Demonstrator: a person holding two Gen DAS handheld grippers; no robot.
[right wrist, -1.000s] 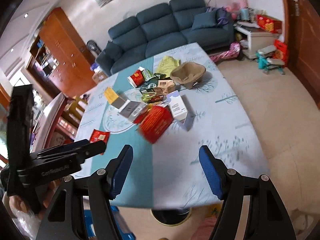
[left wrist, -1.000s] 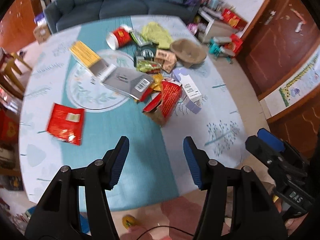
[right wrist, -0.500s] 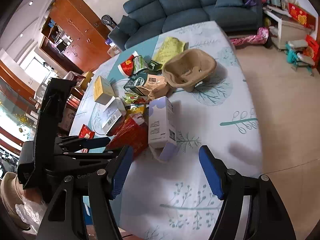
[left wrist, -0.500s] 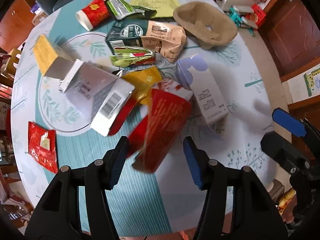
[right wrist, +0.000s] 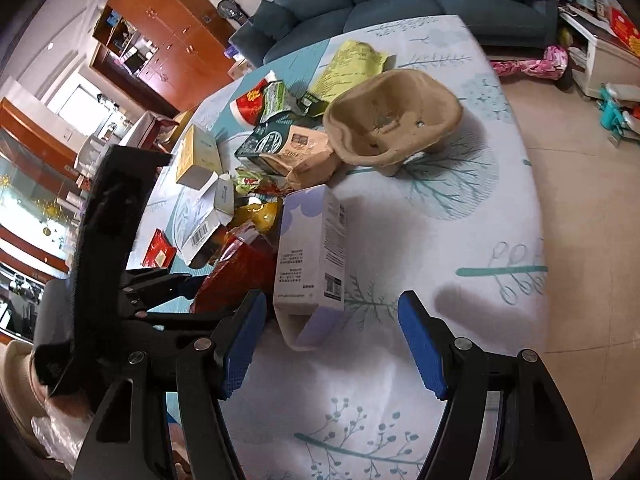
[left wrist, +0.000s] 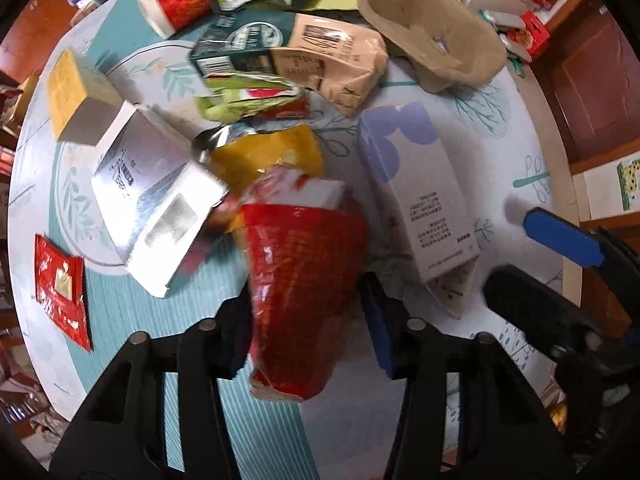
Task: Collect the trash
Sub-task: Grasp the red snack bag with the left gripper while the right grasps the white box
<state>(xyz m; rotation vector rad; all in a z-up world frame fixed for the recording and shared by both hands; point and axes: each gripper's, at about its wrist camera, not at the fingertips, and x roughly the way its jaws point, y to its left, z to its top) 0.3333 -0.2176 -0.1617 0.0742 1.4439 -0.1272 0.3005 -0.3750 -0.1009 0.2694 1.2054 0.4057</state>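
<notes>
Having been brought down from a high hover a second ago, the left gripper (left wrist: 308, 332) is now set astride the red snack bag (left wrist: 304, 284), its jaws spread and not yet clamped, so the first pickup is judged imminent. The right gripper (right wrist: 332, 340) is held released just short of the white and lilac carton (right wrist: 310, 252), which lies touching the bag. Open cloth is left between that carton and the table (right wrist: 516, 184) edge on the right, while the silver box (left wrist: 156, 196) crowds the bag's left.
</notes>
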